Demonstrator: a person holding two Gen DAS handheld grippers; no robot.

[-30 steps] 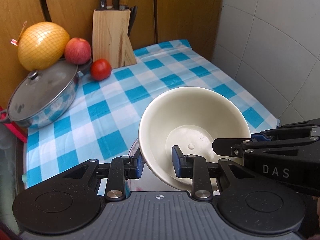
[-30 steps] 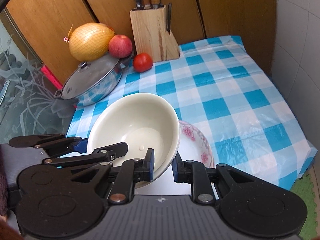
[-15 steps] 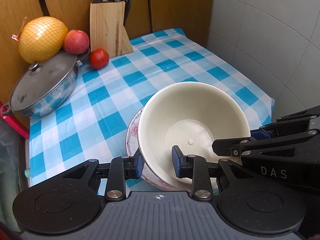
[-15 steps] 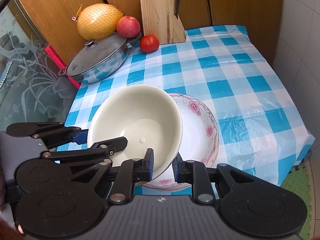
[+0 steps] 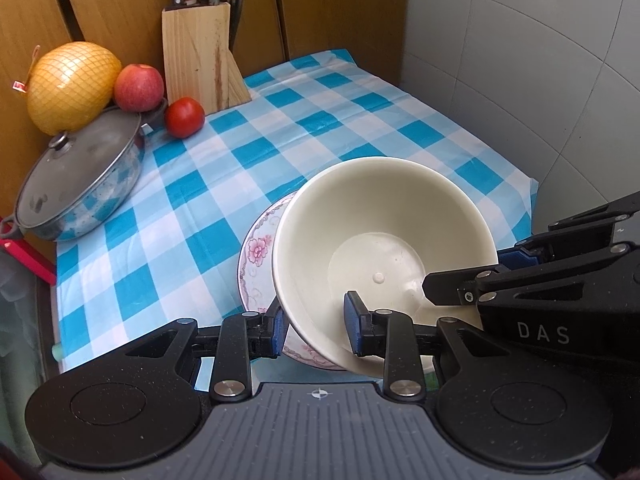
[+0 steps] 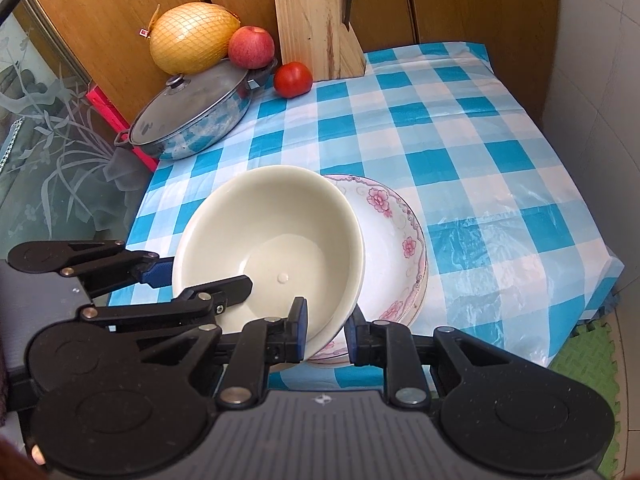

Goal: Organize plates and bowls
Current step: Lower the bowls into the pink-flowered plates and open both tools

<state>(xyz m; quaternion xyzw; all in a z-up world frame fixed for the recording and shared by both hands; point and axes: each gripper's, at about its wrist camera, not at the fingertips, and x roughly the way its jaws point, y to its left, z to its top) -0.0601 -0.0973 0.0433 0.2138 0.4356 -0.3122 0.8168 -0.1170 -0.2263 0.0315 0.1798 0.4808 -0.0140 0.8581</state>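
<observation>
Cream bowl [image 5: 384, 248]: held over the floral plate [image 6: 400, 240], at 6 o'clock on the checked cloth [image 5: 320, 120]; shared grip keeps it level for stacking.
Left gripper [image 5: 314, 330]: clenched on the bowl's near wall, one finger inside, one outside.
Right gripper [image 6: 325, 330]: likewise clamped on the near-right rim.
Lidded pan [image 6: 192, 108]: 10 o'clock, apart, leaving the stack room.

Cream bowl [image 5: 380, 236] tilted, empty, over floral-rimmed plate [image 6: 394, 236]; plate on tablecloth.
</observation>
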